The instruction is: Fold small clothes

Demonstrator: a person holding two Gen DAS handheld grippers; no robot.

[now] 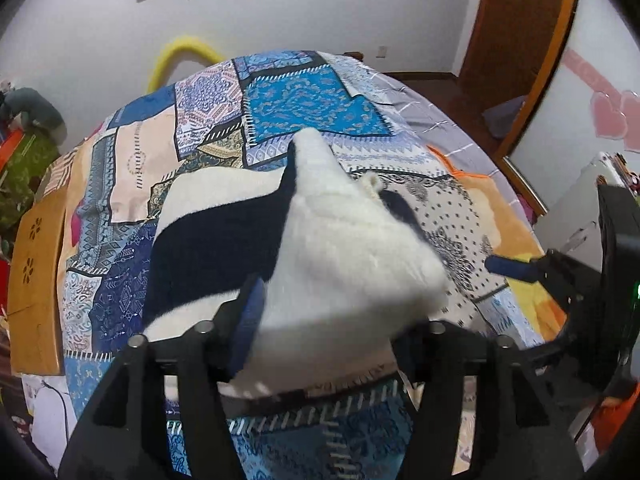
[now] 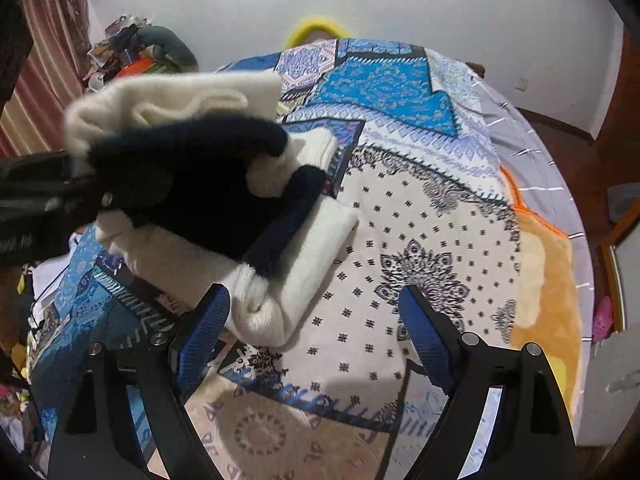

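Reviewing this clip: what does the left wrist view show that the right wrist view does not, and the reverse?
Only the left wrist view shows the brown door, the pink heart decorations and the wooden board at the bed's edge. Only the right wrist view shows the striped curtain and the right tongs standing open with nothing between them. Both show the white and navy knit garment at the left tongs, the patchwork bedspread and the yellow hoop.

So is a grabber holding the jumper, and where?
Right gripper: open, empty. A white fold of the jumper sits between the fingers of the left gripper; a firm grip cannot be told.
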